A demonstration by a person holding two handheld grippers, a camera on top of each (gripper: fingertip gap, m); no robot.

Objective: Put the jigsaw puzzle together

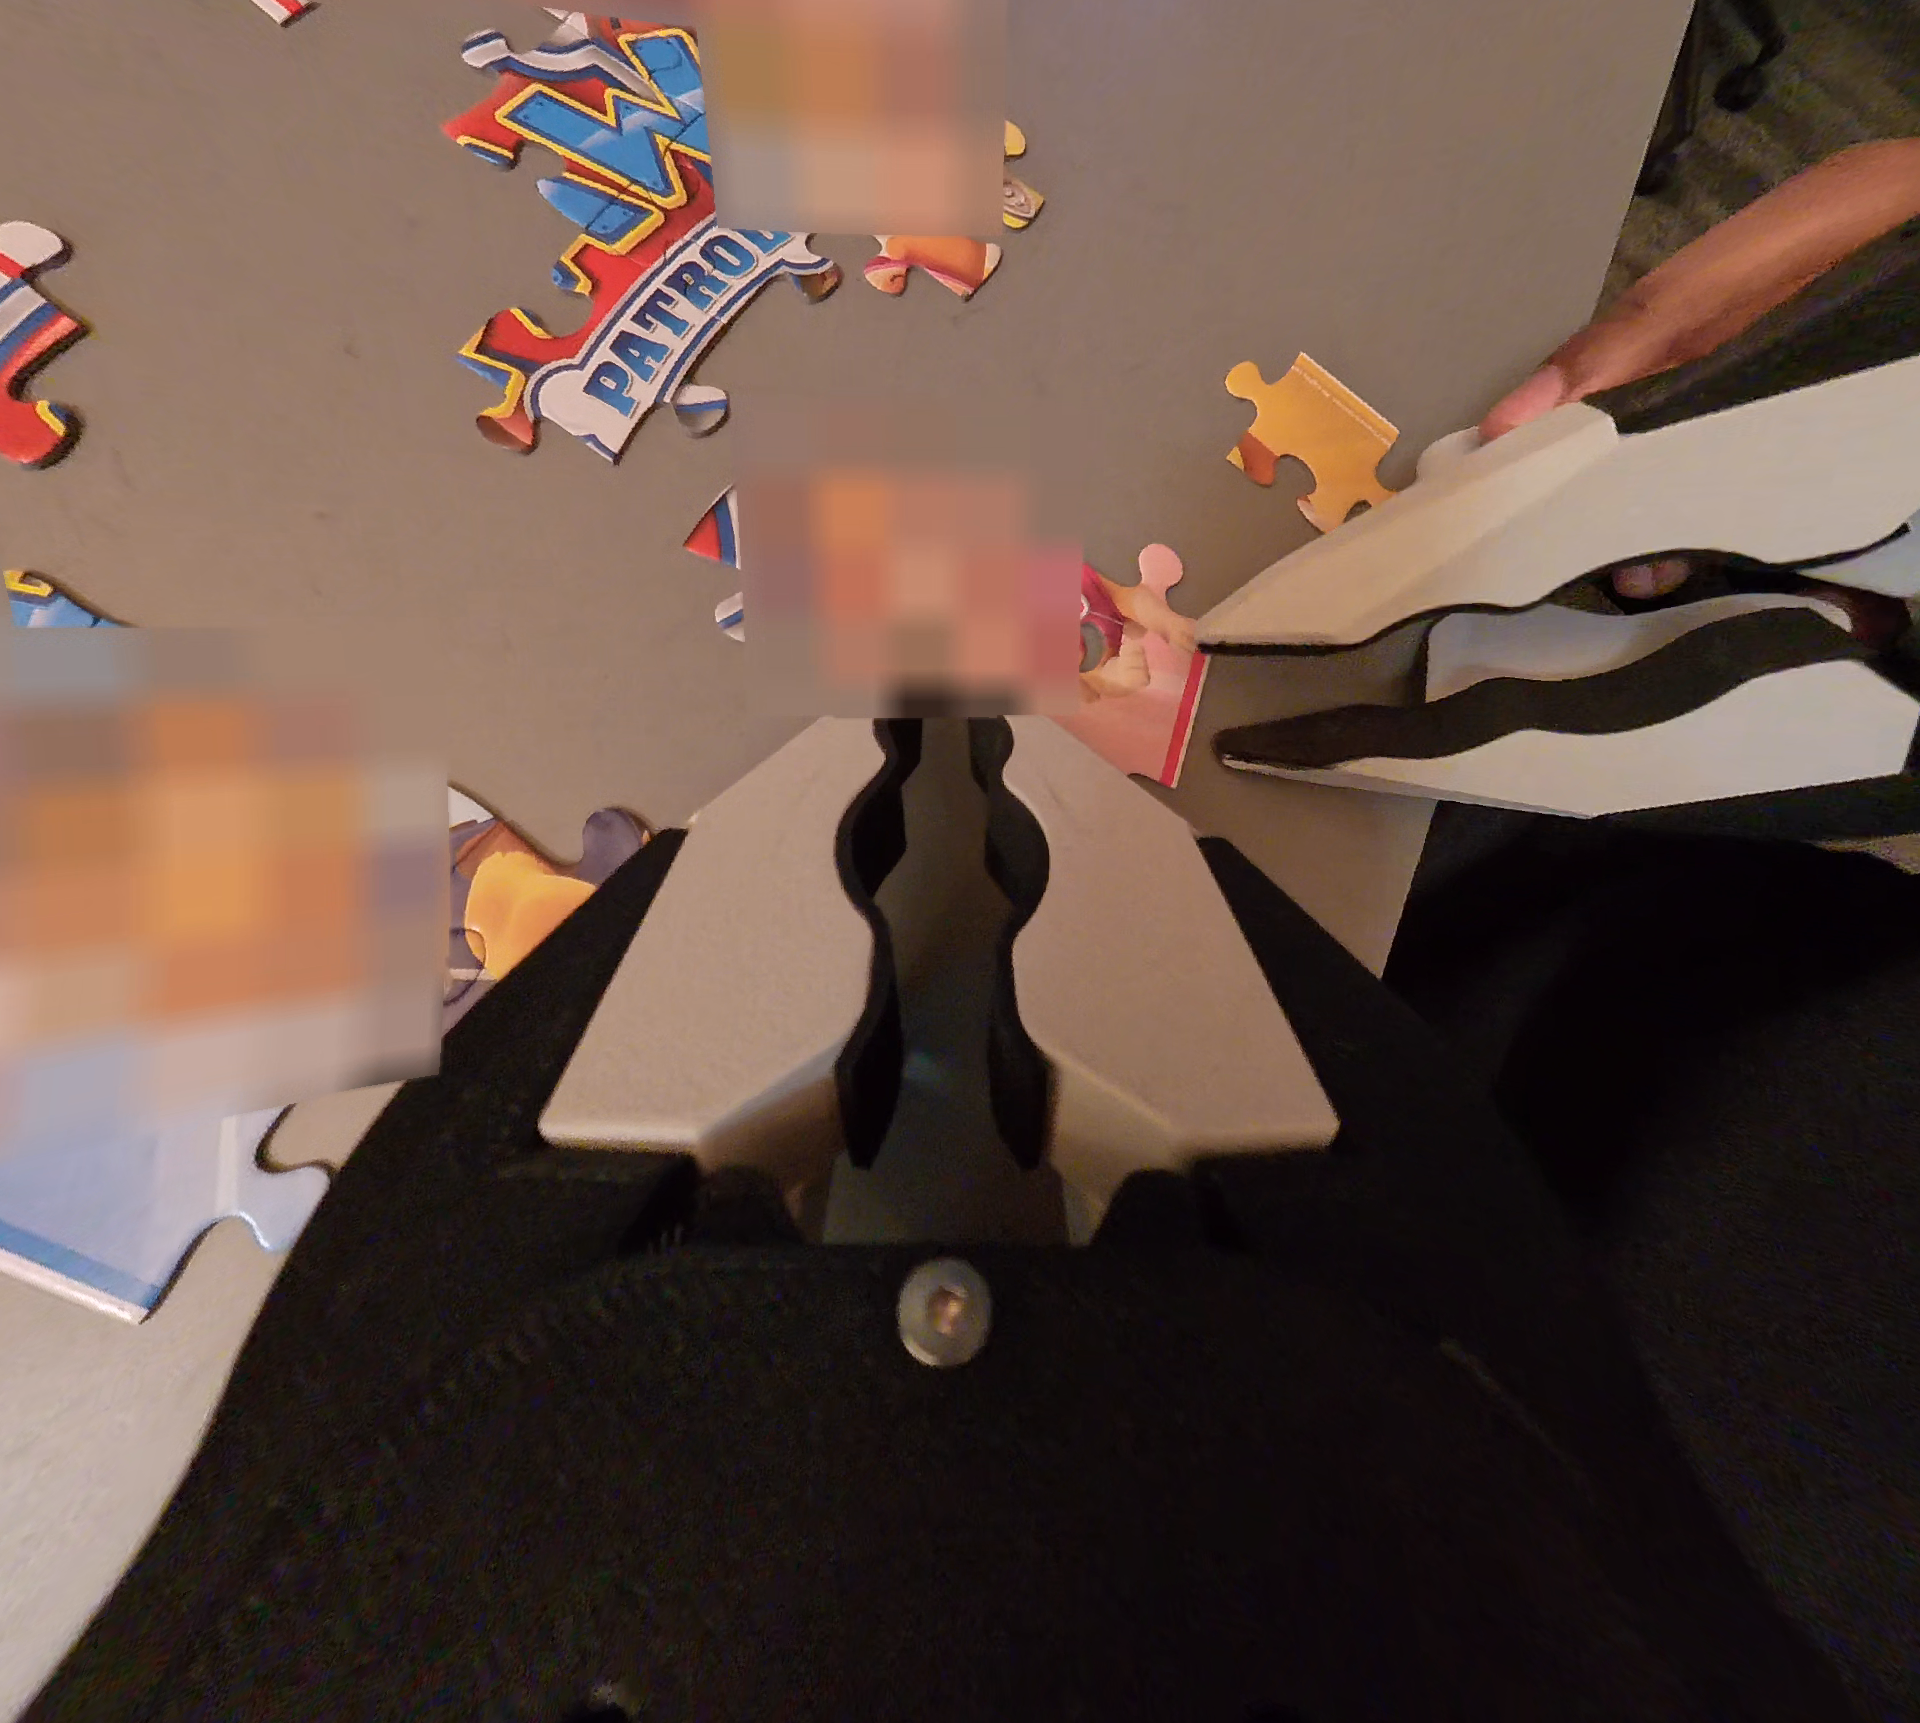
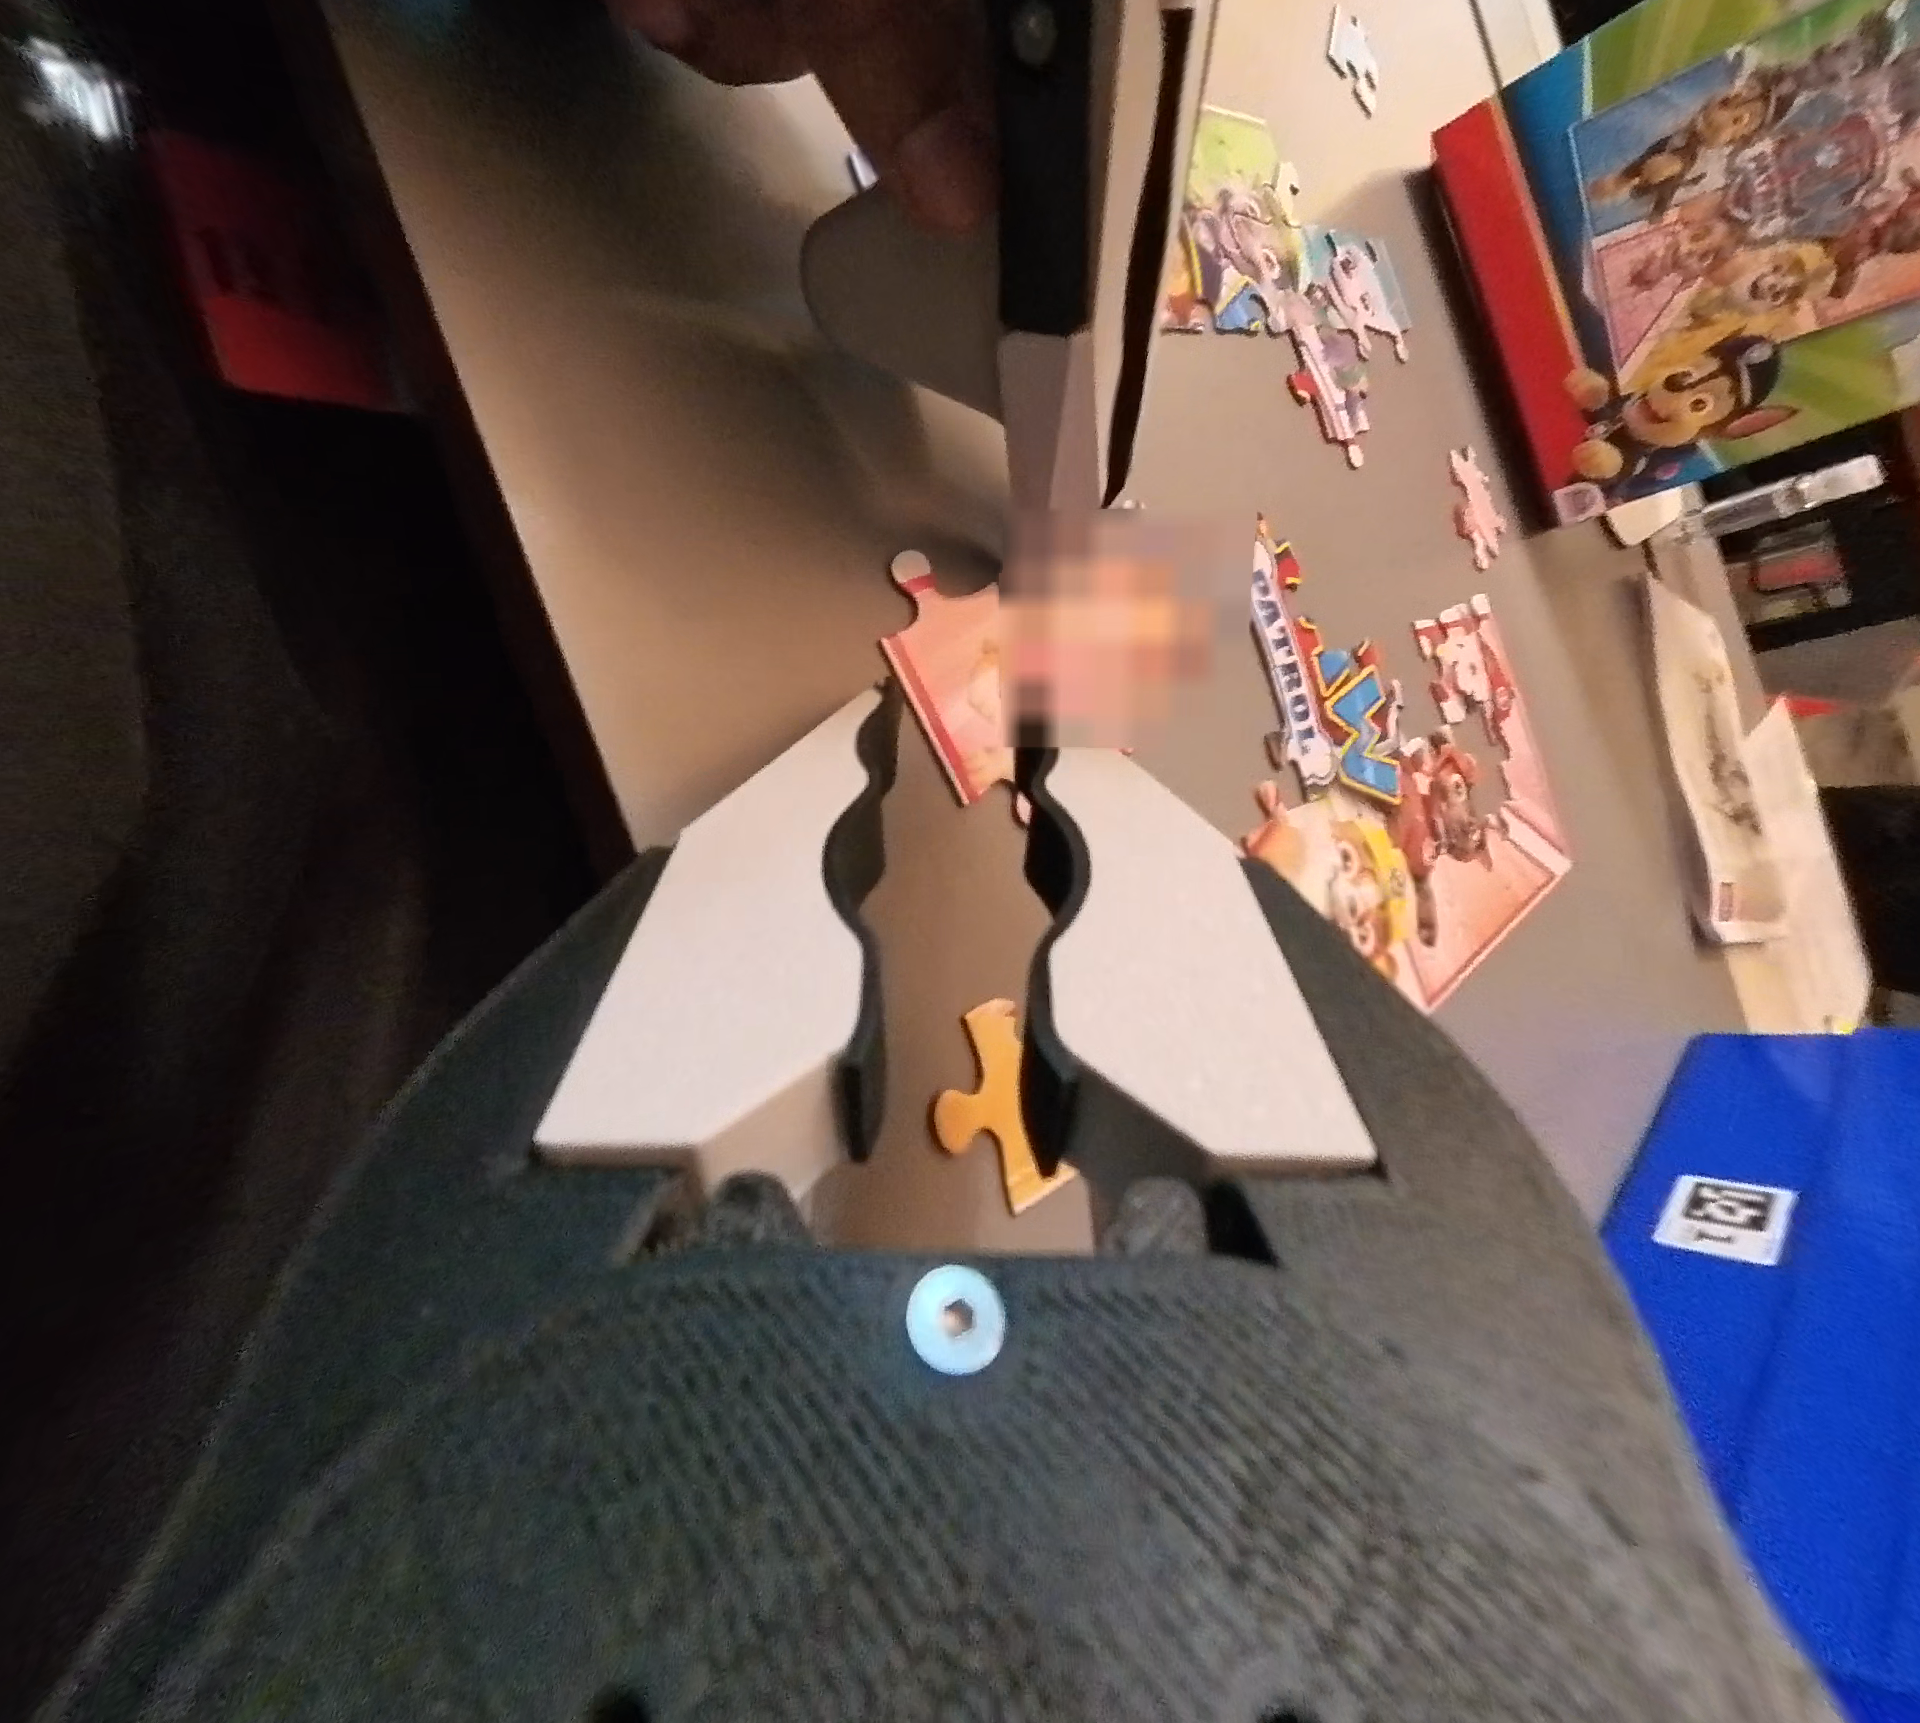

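a play or work room indoors is shown, though which kind cannot be told. a grey table [image 2: 644, 343] is seen with cartoon jigsaw pieces [image 2: 1340, 717] spread on it. a puzzle box [image 2: 1704, 239] is stood at the far edge, near a blue bin [image 2: 1787, 1361]. dark shelves [image 2: 1818, 593] full of things are seen behind, and dark carpet [image 1: 1808, 11] is seen below.

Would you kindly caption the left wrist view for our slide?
Left tongs over a grey table of scattered puzzle pieces; right tongs, open, flank a pink piece's red edge.
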